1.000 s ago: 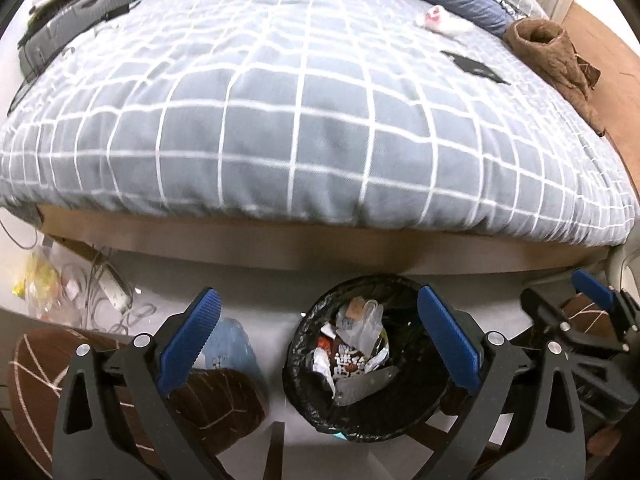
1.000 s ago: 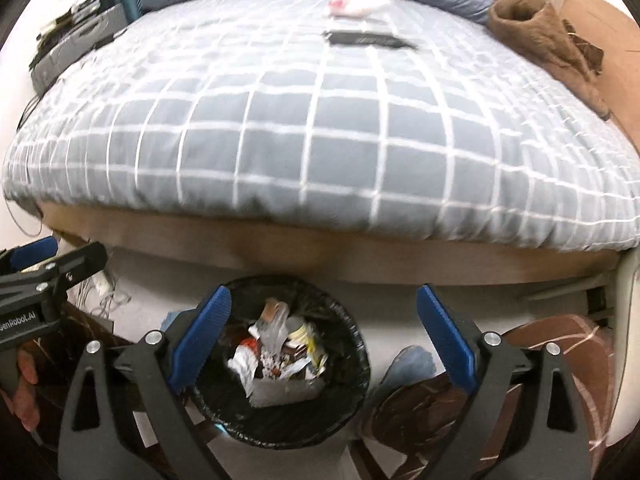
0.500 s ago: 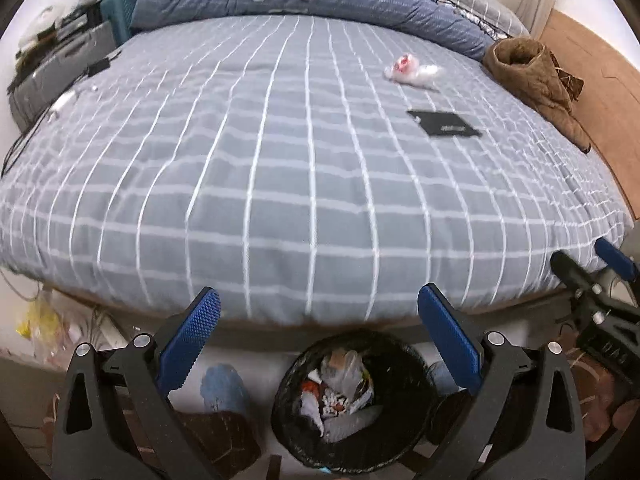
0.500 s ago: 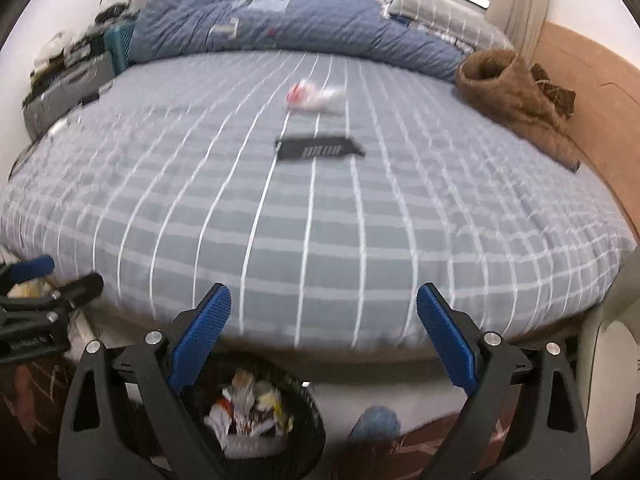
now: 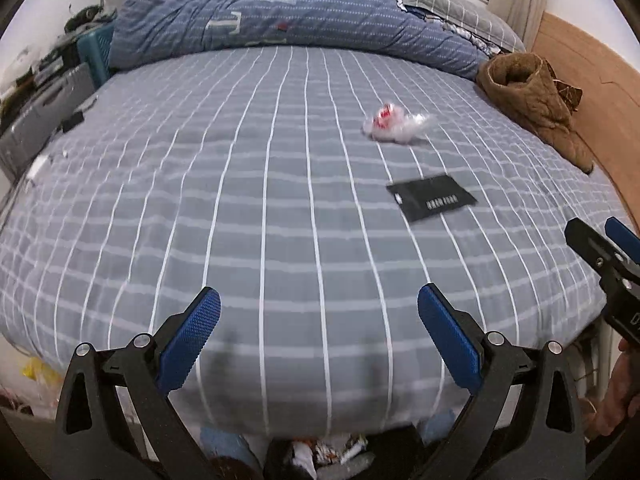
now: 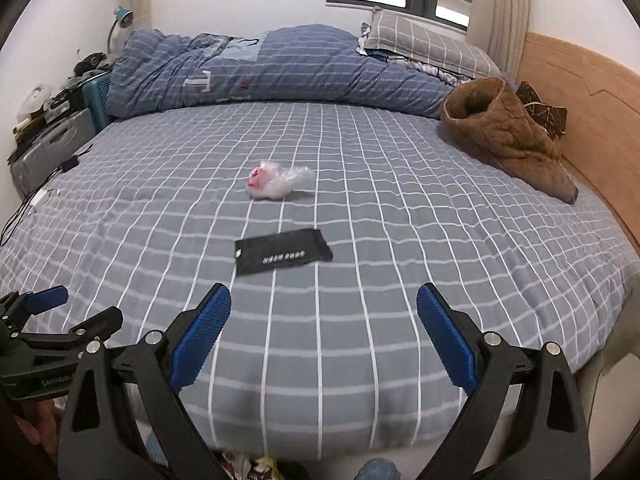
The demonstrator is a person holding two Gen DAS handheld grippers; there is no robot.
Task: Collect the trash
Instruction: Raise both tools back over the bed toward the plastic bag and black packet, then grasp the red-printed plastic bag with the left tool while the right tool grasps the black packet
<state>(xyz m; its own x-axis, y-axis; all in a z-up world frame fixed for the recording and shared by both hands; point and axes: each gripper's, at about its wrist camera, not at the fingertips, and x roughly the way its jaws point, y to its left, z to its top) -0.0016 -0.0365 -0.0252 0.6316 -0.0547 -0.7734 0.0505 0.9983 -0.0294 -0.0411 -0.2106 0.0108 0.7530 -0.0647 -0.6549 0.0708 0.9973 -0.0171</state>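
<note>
A crumpled clear plastic wrapper with red marks (image 5: 394, 123) (image 6: 276, 182) lies on the grey checked bed (image 5: 240, 200) (image 6: 380, 280). Nearer the bed's front lies a flat black packet with white print (image 5: 432, 197) (image 6: 283, 257). My left gripper (image 5: 318, 338) is open and empty over the bed's front edge, well short of both items. My right gripper (image 6: 323, 338) is open and empty too, with the black packet just beyond its fingers. Only the top of the black bin (image 5: 332, 458) (image 6: 256, 466) with trash shows at the bottom edge, below the mattress.
A folded blue quilt (image 6: 272, 68) and a checked pillow (image 6: 424, 42) lie at the bed's far side. A brown garment (image 5: 532, 100) (image 6: 508, 140) rests by the wooden headboard (image 6: 580, 112) on the right. A grey suitcase (image 5: 36, 120) and clutter stand left of the bed.
Both grippers have risen and tilted up from over the trash bin to look across the bed. The bin has slid to the bottom edge; both stay open.
</note>
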